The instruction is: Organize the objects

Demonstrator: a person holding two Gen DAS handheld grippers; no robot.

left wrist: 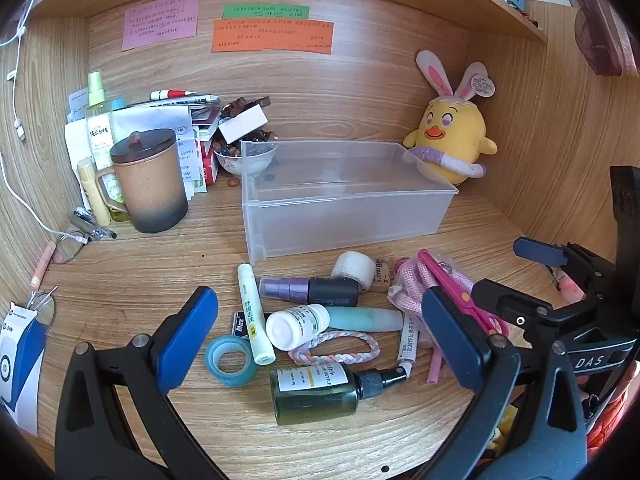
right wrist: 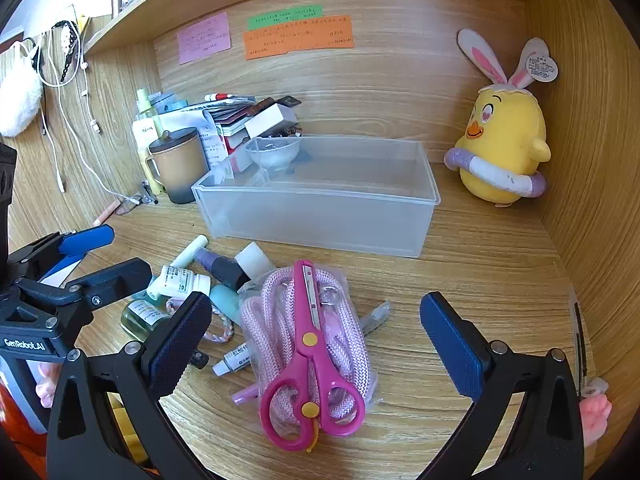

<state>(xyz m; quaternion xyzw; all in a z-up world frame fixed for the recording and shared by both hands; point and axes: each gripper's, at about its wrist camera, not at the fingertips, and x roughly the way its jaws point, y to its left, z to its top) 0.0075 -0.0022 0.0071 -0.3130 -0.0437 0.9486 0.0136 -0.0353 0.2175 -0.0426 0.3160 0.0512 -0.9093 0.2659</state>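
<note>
Both grippers open, nothing held: left gripper (left wrist: 316, 328), right gripper (right wrist: 316, 332). Pink scissors (right wrist: 310, 356) lie on the bagged rope (right wrist: 276, 320), just before the empty bin (right wrist: 320, 196). I'd pinch the blades near the pivot, lift straight

Sticky notes' (left wrist: 160, 21) handwriting illegibly small

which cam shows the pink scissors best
The right wrist view: the pink scissors lie whole and central on the bagged pink rope. In the left wrist view the left gripper finger hides part of them.
</note>
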